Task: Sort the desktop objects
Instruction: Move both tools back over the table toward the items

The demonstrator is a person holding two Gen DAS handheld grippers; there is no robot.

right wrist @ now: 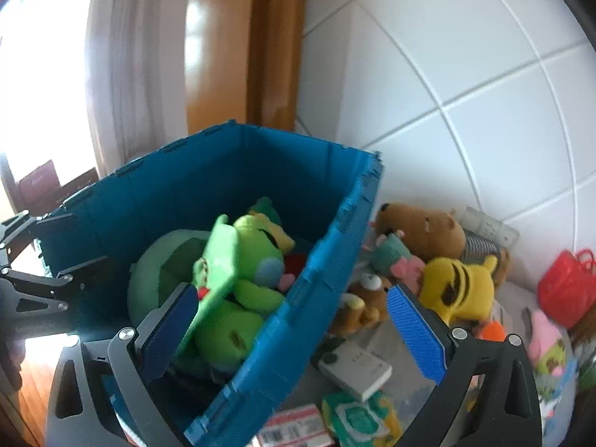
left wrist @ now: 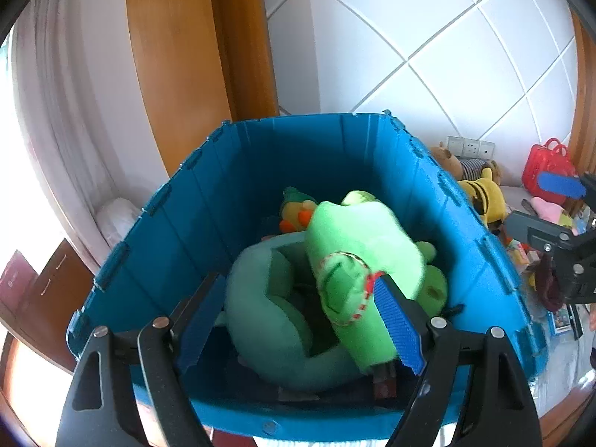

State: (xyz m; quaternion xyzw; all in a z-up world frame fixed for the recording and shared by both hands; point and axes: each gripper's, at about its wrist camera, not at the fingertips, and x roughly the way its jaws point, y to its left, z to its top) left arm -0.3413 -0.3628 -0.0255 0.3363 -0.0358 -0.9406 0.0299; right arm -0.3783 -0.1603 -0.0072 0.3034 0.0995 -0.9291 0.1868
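Fingers (left wrist: pixel 398 326) spread over blue bin (left wrist: pixel 260 171); labels unreadable.

We cannot see the floor of the blue bin (left wrist: pixel 178 223): the bright green plush (left wrist: pixel 357 260) and the pale green cushion (left wrist: pixel 260 309) cover it, and dark items under them stay unreadable. A small duck toy (left wrist: pixel 296 212) shows only its head behind the plush. The plush itself is smeared by motion blur. In the right wrist view the bin's wall hides part of the brown bear (right wrist: pixel 421 229), and the printing on the wipes packet (right wrist: pixel 357 415) is too small to read. The red-and-white box (right wrist: pixel 294 430) is cut off by the bottom edge.
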